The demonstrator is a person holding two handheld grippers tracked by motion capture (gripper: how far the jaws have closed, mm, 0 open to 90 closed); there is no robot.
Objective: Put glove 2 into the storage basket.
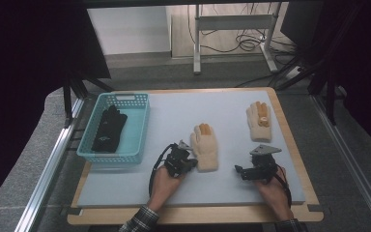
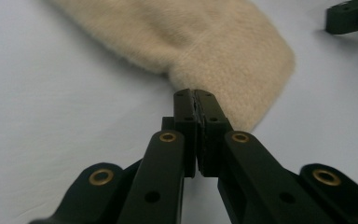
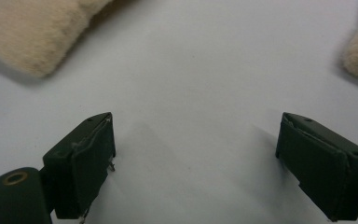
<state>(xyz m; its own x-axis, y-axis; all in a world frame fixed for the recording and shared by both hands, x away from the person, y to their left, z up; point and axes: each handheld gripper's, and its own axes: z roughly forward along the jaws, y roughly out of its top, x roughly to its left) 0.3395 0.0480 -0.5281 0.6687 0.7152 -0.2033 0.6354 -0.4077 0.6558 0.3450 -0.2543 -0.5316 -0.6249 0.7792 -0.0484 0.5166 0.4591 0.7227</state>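
Two cream fuzzy gloves with orange patches lie on the pale blue mat. The nearer glove has its cuff toward me. My left gripper is low at the left edge of that cuff, its jaws pressed together on the cuff's rim. The farther glove lies at the back right. My right gripper hovers over bare mat at the front right, its jaws wide apart with nothing between them. A cream cuff shows ahead of it.
A turquoise basket stands at the left of the mat and holds a black glove. The mat rests on a wooden board whose edge runs close to the right gripper. My right gripper's tip shows beyond the cuff.
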